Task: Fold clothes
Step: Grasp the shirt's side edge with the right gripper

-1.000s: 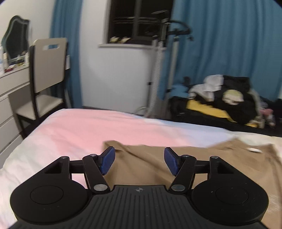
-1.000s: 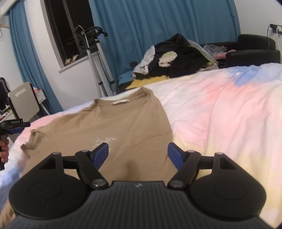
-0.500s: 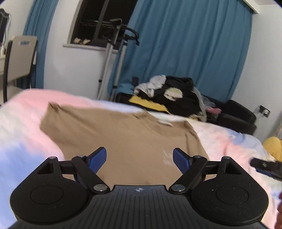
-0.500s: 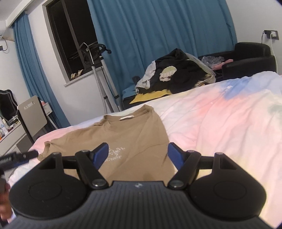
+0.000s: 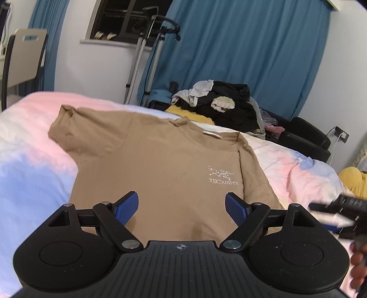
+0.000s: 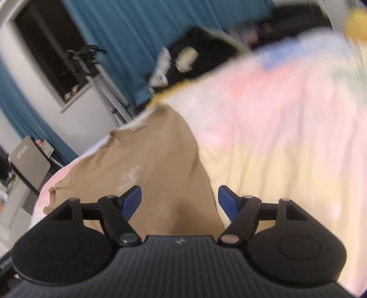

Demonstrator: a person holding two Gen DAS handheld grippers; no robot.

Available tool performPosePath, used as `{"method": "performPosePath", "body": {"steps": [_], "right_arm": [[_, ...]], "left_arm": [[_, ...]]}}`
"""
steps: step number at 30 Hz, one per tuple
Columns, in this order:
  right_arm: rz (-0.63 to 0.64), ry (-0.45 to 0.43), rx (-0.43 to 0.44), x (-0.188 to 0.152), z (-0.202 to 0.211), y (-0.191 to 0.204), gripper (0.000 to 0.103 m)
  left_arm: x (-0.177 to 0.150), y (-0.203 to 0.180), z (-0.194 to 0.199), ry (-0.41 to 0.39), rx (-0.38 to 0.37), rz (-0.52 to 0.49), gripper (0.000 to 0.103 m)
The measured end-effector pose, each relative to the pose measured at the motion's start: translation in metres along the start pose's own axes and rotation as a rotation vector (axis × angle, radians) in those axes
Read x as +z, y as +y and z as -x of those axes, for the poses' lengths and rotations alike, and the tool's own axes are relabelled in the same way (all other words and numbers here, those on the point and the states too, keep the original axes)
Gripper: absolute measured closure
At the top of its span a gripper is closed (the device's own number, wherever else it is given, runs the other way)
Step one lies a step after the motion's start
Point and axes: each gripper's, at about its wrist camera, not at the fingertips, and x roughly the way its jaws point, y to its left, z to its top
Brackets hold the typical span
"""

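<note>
Both claws, left [image 5: 182, 207] and right [image 6: 179, 201], hover spread above the shirt [image 5: 160, 165].

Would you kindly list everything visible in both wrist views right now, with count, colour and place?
T-shirt: one, tan with a white chest logo, spread flat on the bed, one sleeve already turned in.
Bed cover: one, pastel pink, blue, white and yellow, under the T-shirt.
Clothes pile: one heap, mostly black with white and yellow, beyond the bed's far edge.
Curtains: blue, along the far wall.
Window: one, dark, far wall.
Stand: one, metal with black top, below the window.
Chair: one, beige with dark frame, far left.
Sofa: one, black, far right.
Left gripper: one, black with blue pads, open, above the T-shirt's hem.
Right gripper: one, same colours, open, above the T-shirt's right edge.
</note>
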Motion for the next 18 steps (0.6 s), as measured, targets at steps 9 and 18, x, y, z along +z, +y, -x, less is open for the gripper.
{"method": "performPosePath", "body": {"steps": [9, 18], "right_arm": [[-0.205, 0.113, -0.007, -0.012, -0.021, -0.024, 0.069], [-0.147, 0.1, 0.027, -0.014, -0.004, -0.009, 0.077]], "left_arm": [[0.003, 0.01, -0.003, 0.015, -0.01, 0.066, 0.017], [0.005, 0.018, -0.002, 0.012, 0.004, 0.111, 0.017]]}}
